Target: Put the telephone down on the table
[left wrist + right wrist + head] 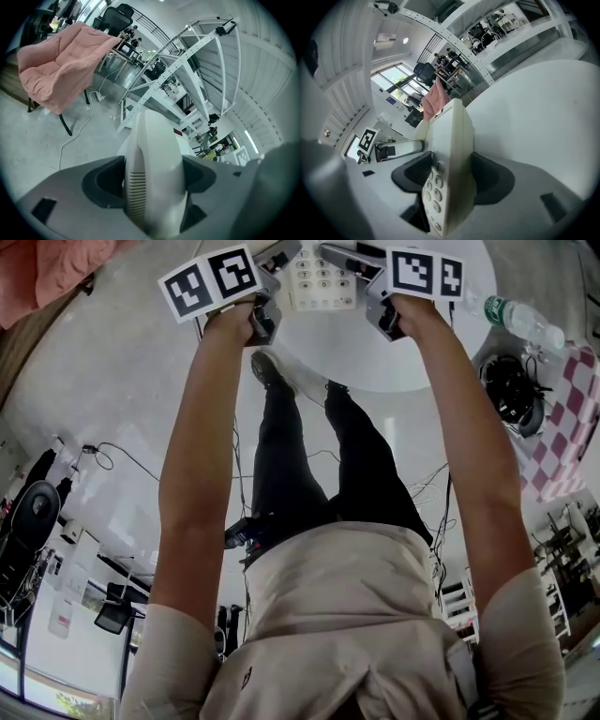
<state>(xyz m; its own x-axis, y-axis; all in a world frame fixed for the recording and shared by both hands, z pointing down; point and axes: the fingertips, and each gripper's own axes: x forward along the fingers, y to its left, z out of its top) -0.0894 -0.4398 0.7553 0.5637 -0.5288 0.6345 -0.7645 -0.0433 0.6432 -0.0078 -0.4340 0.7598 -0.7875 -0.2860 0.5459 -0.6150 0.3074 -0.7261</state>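
Observation:
A white telephone (pixel 319 282) with a keypad is held between both grippers above the round white table (pixel 412 367). My left gripper (pixel 281 259) is shut on its left side, where the handset (pixel 152 173) fills the space between the jaws. At the other side my right gripper (pixel 450 178) is shut on the keypad edge (pixel 435 187), with the phone body (pixel 452 140) standing on edge between the jaws. Whether the telephone touches the table (pixel 534 108) I cannot tell. The left gripper (pixel 393 149) also shows in the right gripper view.
A water bottle (pixel 520 320) lies at the table's right edge. Black gear with cables (pixel 511 390) and a checkered cloth (pixel 572 418) sit on the floor to the right. A chair draped in pink cloth (pixel 65 65) and a white metal frame (pixel 187 56) stand beyond.

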